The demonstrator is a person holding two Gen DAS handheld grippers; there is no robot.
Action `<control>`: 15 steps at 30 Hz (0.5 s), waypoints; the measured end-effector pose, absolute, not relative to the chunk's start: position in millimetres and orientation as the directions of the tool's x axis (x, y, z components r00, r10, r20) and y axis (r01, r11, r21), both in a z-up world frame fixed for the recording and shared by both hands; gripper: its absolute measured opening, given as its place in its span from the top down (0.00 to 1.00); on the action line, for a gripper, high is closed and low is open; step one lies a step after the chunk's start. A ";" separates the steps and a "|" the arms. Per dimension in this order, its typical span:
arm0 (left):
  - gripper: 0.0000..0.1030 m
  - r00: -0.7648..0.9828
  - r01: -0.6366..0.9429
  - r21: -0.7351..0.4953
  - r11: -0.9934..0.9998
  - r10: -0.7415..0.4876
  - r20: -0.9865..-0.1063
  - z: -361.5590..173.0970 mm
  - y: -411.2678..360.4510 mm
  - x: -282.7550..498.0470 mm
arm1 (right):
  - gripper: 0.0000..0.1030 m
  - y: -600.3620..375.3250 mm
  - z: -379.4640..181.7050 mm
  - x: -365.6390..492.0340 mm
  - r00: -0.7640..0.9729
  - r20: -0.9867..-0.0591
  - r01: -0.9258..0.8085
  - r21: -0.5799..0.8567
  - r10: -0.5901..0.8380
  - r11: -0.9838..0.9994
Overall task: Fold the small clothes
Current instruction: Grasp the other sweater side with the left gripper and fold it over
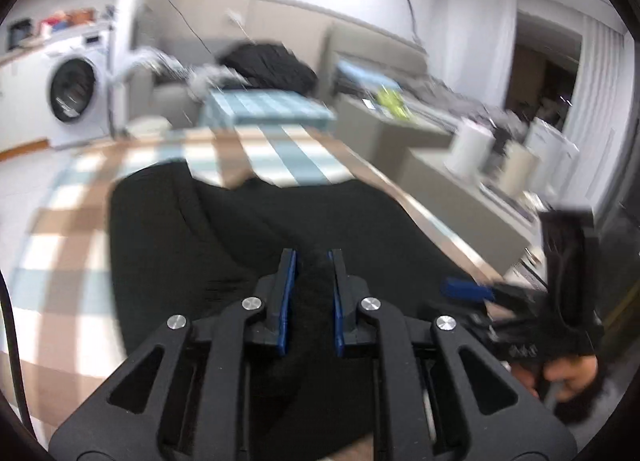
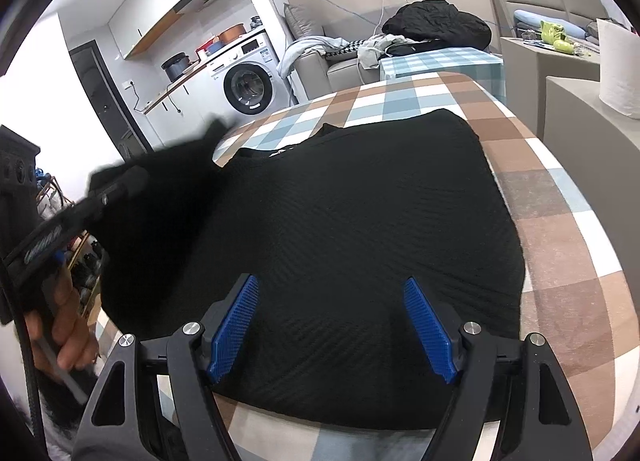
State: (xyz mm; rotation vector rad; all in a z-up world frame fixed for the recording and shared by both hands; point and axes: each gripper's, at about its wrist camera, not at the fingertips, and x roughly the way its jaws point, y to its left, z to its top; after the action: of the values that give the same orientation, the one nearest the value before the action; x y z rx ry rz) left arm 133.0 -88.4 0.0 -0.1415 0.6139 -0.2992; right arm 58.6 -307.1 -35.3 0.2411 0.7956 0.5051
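A black knit garment [image 2: 360,221] lies spread on the checked tablecloth [image 2: 560,261]. It also shows in the left wrist view [image 1: 200,229]. My left gripper [image 1: 313,257] is shut on a fold of the black garment and lifts it at the left side. From the right wrist view that gripper [image 2: 120,185] appears blurred with cloth hanging from it. My right gripper [image 2: 330,289] is open and empty, just above the garment's near edge. It appears at the right of the left wrist view [image 1: 468,289].
A washing machine [image 2: 248,81] stands at the back left. A sofa with a black jacket [image 2: 436,23] and loose clothes is behind the table. Grey cabinets [image 2: 592,141] with a paper roll [image 2: 618,69] stand on the right, close to the table edge.
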 end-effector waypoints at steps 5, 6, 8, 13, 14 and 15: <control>0.44 0.736 0.232 -0.289 0.929 -0.362 -0.571 -14.1 -77.5 123.4 | 0.25 -317.3 -32.3 58.7 0.603 -0.614 -0.322 0.397 0.509 0.860; 0.42 0.749 0.221 -0.291 0.931 -0.353 -0.561 -14.8 -69.3 116.9 | 0.25 -318.8 -31.1 57.9 0.604 -0.611 -0.321 0.401 0.511 0.858; 0.37 0.766 0.197 -0.288 0.937 -0.330 -0.552 -12.7 -52.8 106.9 | 0.25 -322.6 -29.0 58.5 0.601 -0.601 -0.321 0.424 0.528 0.847; 0.35 0.806 0.038 -0.268 0.963 -0.188 -0.561 -18.6 3.6 90.7 | 0.25 -309.1 -29.4 67.7 0.547 -0.603 -0.340 0.473 0.580 0.813; 0.35 0.805 0.009 -0.278 0.961 -0.172 -0.568 -21.8 13.8 91.7 | 0.25 -302.2 -29.9 70.1 0.531 -0.605 -0.349 0.482 0.593 0.804; 0.35 0.804 -0.010 -0.284 0.959 -0.162 -0.573 -23.1 23.6 89.8 | 0.25 -292.5 -30.7 72.8 0.508 -0.606 -0.366 0.491 0.612 0.791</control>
State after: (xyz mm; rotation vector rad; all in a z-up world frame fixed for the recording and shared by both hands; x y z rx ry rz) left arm 89.8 23.6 -23.1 -0.2809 0.6344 -0.0825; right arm 72.8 -292.5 -30.7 0.3193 0.8524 0.6009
